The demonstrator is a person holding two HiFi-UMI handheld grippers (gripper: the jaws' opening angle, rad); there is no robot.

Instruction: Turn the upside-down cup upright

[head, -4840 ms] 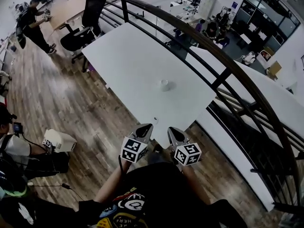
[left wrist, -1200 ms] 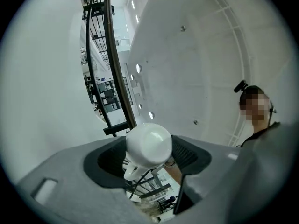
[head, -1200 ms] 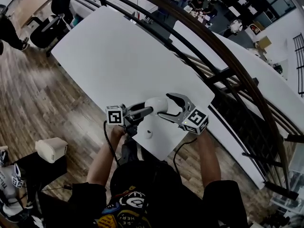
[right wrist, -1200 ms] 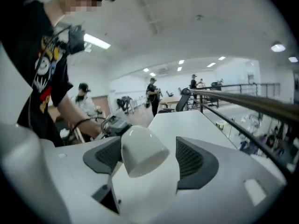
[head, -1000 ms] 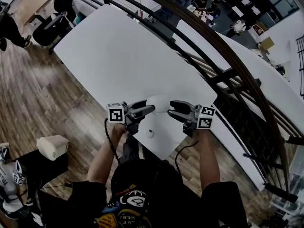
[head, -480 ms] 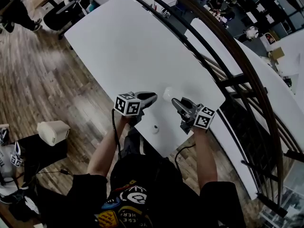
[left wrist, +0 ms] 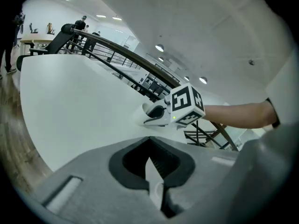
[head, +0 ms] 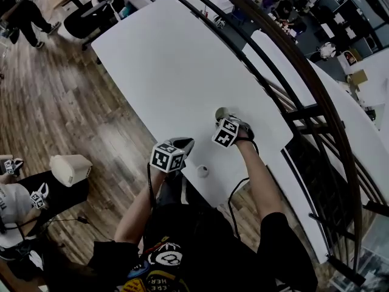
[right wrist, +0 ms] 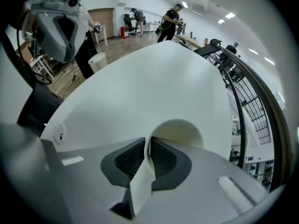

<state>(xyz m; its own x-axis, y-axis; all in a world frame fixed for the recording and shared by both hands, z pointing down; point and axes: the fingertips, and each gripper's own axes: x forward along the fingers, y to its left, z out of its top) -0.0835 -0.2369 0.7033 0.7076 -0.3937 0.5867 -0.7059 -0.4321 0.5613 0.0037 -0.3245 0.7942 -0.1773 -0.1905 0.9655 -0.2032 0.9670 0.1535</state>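
Pinching the cup (right wrist: 180,127) by its wall mid-frame, our right gripper (right wrist: 148,147), jaws just closing on it, is seemingly standing it on the counter (head: 161,56); we are keeping it level. Our left gripper (left wrist: 150,157) is hanging closed, empty.

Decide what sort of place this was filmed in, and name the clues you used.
Probably an open-plan office or lab, perhaps a mezzanine: a long white table, a curved railing beside it, and an office chair on wood flooring.
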